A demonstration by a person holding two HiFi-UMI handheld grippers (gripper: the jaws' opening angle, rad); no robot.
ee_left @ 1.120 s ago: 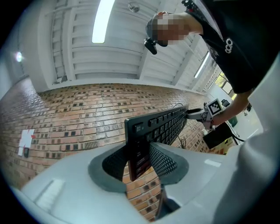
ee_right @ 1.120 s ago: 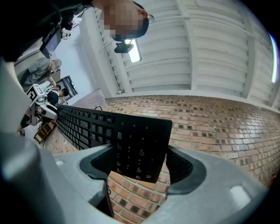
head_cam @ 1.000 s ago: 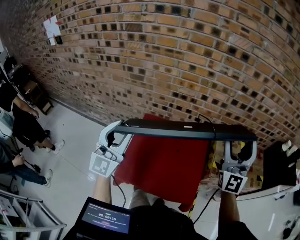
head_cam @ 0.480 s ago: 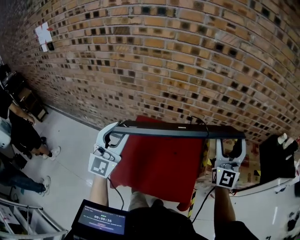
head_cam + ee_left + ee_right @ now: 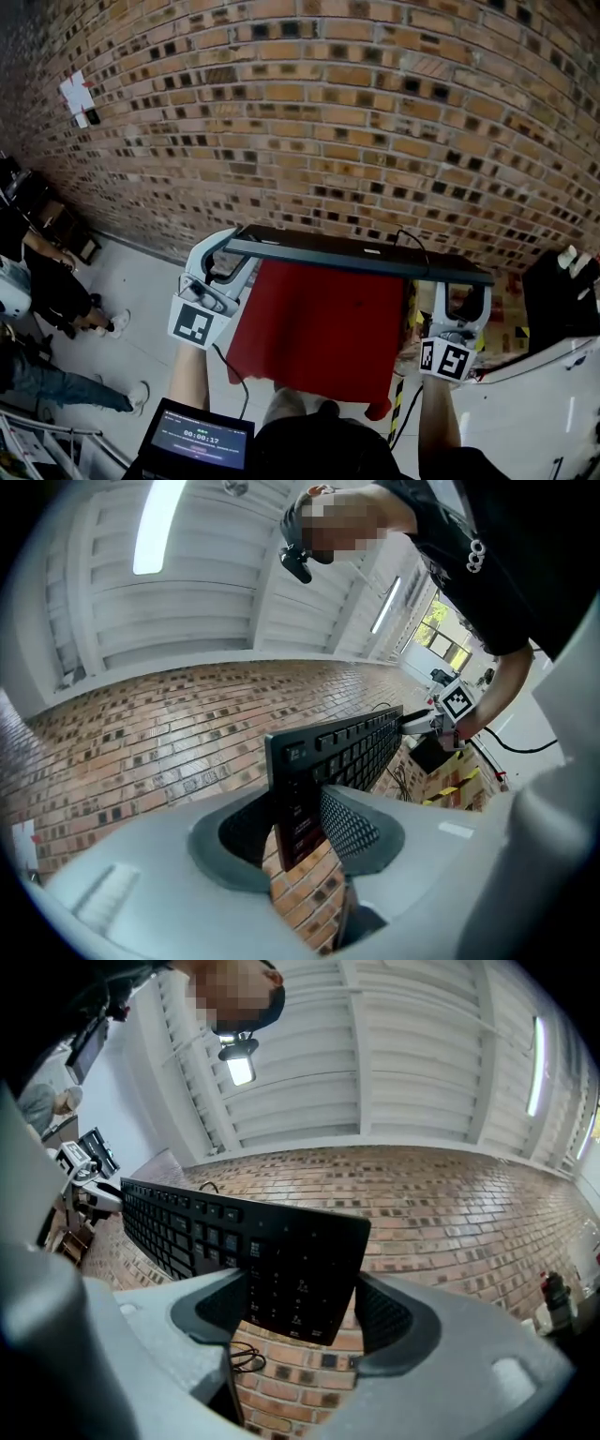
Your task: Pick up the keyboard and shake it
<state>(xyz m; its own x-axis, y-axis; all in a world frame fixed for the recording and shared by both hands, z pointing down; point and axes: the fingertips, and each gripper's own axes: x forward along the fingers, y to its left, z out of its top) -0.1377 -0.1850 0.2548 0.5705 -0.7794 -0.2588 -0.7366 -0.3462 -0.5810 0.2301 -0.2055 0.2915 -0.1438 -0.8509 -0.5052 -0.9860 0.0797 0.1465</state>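
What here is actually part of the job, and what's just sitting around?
Part of the job: keyboard, held in the air; left gripper, right gripper, each clamped on one end.
Just around: red surface below, brick wall, paper on the wall, small screen, bystanders at left.

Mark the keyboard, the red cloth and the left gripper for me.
keyboard (image 5: pixel 352 258), head view, middle of its long edge.
red cloth (image 5: pixel 323 328), head view, centre of the cloth.
left gripper (image 5: pixel 302 829), left gripper view, between its jaws, clamped on the keyboard.
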